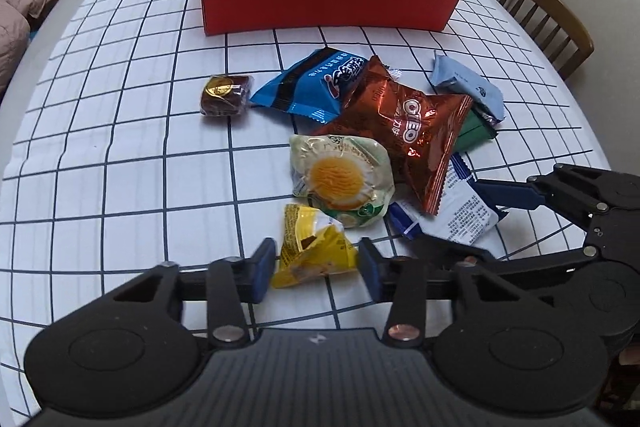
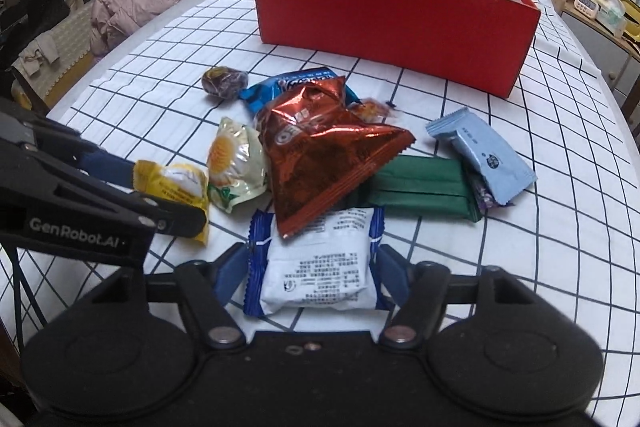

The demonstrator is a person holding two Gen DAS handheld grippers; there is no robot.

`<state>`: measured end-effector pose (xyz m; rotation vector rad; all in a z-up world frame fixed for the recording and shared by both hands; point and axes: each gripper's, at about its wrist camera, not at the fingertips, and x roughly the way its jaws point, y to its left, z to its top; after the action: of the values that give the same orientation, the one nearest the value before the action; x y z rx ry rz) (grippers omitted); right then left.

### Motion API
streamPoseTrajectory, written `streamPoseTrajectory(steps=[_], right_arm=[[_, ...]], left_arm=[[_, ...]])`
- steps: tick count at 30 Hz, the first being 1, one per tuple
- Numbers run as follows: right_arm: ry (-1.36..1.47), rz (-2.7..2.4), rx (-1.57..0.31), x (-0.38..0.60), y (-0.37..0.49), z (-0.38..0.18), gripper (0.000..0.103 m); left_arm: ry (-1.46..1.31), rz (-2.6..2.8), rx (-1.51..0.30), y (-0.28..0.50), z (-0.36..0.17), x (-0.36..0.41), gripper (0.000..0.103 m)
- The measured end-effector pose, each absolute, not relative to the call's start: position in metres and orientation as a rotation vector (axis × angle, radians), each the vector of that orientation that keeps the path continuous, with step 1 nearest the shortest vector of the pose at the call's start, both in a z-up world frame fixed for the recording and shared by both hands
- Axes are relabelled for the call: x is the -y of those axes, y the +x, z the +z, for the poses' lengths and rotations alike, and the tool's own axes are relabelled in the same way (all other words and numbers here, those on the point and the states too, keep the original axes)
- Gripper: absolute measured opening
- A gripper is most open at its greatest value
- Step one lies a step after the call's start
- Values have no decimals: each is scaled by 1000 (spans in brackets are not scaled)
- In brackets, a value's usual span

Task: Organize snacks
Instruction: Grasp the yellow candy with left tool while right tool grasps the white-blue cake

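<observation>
Left gripper (image 1: 317,263) bracketed a yellow snack packet (image 1: 314,255), pads at both sides, seemingly clamped. Right gripper (image 2: 312,273) likewise closed around a white-and-blue packet (image 2: 316,273), its far end under the copper Oreo bag (image 2: 320,151). Step judged: double pickup from the pile. Next: lift clear, carry to the red box (image 2: 384,27) beyond. Box interior hidden; purple wrapper under the pale-blue packet (image 2: 484,151) hard to read.
</observation>
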<state>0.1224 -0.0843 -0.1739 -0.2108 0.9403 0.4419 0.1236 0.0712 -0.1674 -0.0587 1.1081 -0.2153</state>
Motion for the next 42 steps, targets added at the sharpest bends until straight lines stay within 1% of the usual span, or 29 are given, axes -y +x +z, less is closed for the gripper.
streamPoseTrajectory(steps=[3, 5, 7, 8, 9, 10, 14, 24, 26, 27, 28, 29, 30, 32, 42], right_arm=[[-189, 438, -936, 88, 123, -172, 58], [-168, 435, -940, 91, 123, -172, 56], [-155, 431, -936, 92, 122, -171, 54], [-151, 425, -928, 93, 121, -170, 51], [-146, 421, -926, 94, 121, -169, 38], [-134, 417, -928, 96, 121, -168, 37], [-132, 421, -924, 99, 117, -166, 35], [-109, 425, -967, 96, 111, -166, 37], [-116, 430, -951, 96, 108, -165, 40], [-124, 438, -947, 95, 106, -165, 47], [-128, 446, -944, 94, 105, -165, 59], [-133, 449, -944, 92, 105, -165, 67], [-136, 455, -944, 91, 104, -166, 99], [-135, 469, -938, 87, 105, -167, 103], [-217, 376, -926, 61, 116, -186, 102]], left_arm=[[-57, -214, -1107, 123, -167, -71, 37], [-60, -210, -1107, 122, -166, -71, 34], [-70, -208, -1103, 121, -165, -72, 33], [-74, -208, -1102, 120, -164, -73, 33], [-77, -210, -1100, 120, -163, -74, 33], [-78, -211, -1098, 119, -162, -74, 33], [-86, -207, -1103, 116, -161, -76, 32], [-90, -207, -1096, 110, -156, -79, 32], [-92, -207, -1094, 108, -155, -80, 32], [-94, -207, -1094, 108, -155, -81, 32], [-97, -206, -1094, 108, -155, -82, 32], [-99, -205, -1094, 107, -155, -83, 32], [-102, -202, -1094, 107, -155, -83, 32], [-108, -197, -1095, 107, -155, -85, 32], [-118, -170, -1102, 105, -158, -93, 32]])
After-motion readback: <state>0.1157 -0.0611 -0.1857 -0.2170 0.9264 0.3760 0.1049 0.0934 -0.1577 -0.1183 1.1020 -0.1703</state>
